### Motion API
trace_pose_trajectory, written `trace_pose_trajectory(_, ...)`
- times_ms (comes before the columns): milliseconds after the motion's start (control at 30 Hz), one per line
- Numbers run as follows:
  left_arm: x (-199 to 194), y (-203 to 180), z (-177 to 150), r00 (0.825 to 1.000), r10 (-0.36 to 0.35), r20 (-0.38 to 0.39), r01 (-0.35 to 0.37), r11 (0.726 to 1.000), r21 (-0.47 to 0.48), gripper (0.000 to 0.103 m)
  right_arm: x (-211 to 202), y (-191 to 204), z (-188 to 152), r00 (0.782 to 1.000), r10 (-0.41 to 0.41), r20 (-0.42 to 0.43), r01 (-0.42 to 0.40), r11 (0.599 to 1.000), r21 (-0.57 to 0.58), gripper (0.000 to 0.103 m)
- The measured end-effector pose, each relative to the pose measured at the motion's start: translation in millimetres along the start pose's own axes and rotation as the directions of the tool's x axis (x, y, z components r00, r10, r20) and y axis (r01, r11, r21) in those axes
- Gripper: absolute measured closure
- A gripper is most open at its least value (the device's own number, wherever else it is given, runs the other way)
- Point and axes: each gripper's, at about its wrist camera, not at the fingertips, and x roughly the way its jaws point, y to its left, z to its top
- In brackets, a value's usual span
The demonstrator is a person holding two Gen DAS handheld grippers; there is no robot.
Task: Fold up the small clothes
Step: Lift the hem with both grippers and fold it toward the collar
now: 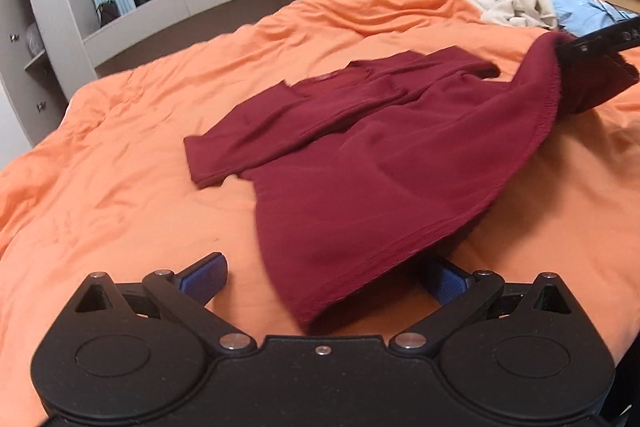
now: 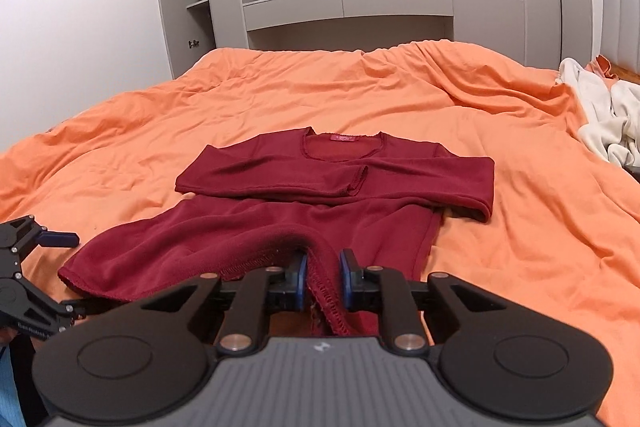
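A dark red long-sleeved top (image 2: 336,187) lies face up in the middle of the bed (image 2: 320,99), neckline toward the window, both sleeves already crossed over the chest, which I take as the first folds done so the body can be doubled up next. The right gripper (image 2: 323,277) has its fingers (image 2: 301,277) clenched on one corner of the hem, the bunched edge standing up between them, lifted off the orange cover (ready, I would guess, to carry the lower half toward the collar). The left gripper (image 1: 320,277) hovers at the other hem corner with its fingers (image 1: 204,277) released and spread wide, the cloth draped between them but not pinched. I count one red top, two sleeves, two grippers, and one loose heap of pale clothes (image 1: 516,1) near the headboard.
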Motion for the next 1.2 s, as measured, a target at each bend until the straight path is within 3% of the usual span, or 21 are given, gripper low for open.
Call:
trace_pose_trajectory(200, -15, 8, -8, 0.999, -0.038, -0.011, 0.038, 0.998, 0.044, 0.001, 3, 4, -3, 1.0, 0.014, -0.023, -0.014, 1.0, -0.027, 0.08)
trace_pose_trajectory(267, -19, 9, -11, 0.998, -0.067, -0.021, 0.068, 0.996, 0.055, 0.001, 2, 12, -10, 0.999, 0.016, -0.043, -0.019, 0.997, -0.073, 0.07)
trace_pose_trajectory(333, -19, 9, -14, 0.996, -0.088, -0.032, 0.09, 0.994, 0.066, 0.001, 1, 18, -18, 0.997, 0.007, -0.079, -0.018, 0.991, -0.136, 0.049)
trace_pose_trajectory(500, -13, 8, -12, 0.994, -0.098, -0.055, 0.102, 0.992, 0.069, 0.001, -1, 39, -44, 0.987, -0.033, -0.157, -0.017, 0.951, -0.31, 0.02)
trace_pose_trajectory(567, -12, 9, -9, 0.992, -0.111, -0.057, 0.114, 0.992, 0.049, 0.001, 1, 50, -57, 0.983, -0.067, -0.17, -0.005, 0.921, -0.391, 0.018)
trace_pose_trajectory(633, -11, 10, -7, 0.992, -0.116, -0.053, 0.118, 0.992, 0.044, 0.001, 8, 64, -72, 0.978, -0.152, -0.145, 0.06, 0.862, -0.503, 0.018)
trace_pose_trajectory(700, -12, 9, -8, 0.992, -0.114, -0.052, 0.117, 0.992, 0.045, 0.001, 15, 77, -83, 0.967, -0.244, -0.075, 0.154, 0.794, -0.589, 0.022)
trace_pose_trajectory(767, -12, 9, -8, 0.992, -0.116, -0.051, 0.118, 0.992, 0.046, 0.001, 19, 84, -86, 0.964, -0.265, -0.03, 0.191, 0.766, -0.614, 0.044)
trace_pose_trajectory(800, -12, 9, -8, 0.992, -0.115, -0.051, 0.117, 0.992, 0.049, 0.001, 20, 88, -85, 0.962, -0.273, -0.009, 0.21, 0.759, -0.616, 0.074)
trace_pose_trajectory(833, -13, 8, -9, 0.992, -0.112, -0.051, 0.114, 0.992, 0.054, 0.001, 20, 88, -82, 0.96, -0.28, 0.009, 0.226, 0.755, -0.615, 0.092)
trace_pose_trajectory(900, -13, 6, -10, 0.994, -0.103, -0.047, 0.106, 0.992, 0.063, 0.001, 16, 87, -74, 0.967, -0.251, 0.037, 0.225, 0.783, -0.58, 0.094)
trace_pose_trajectory(1100, -13, -8, -6, 0.996, -0.092, -0.011, 0.092, 0.994, 0.055, 0.001, 1, 70, -13, 0.995, -0.087, 0.039, 0.095, 0.933, -0.348, 0.097)
trace_pose_trajectory(1200, -14, -19, -3, 0.996, -0.084, 0.016, 0.083, 0.995, 0.06, 0.0, -2, 53, 20, 0.998, -0.021, 0.06, 0.035, 0.97, -0.24, 0.097)
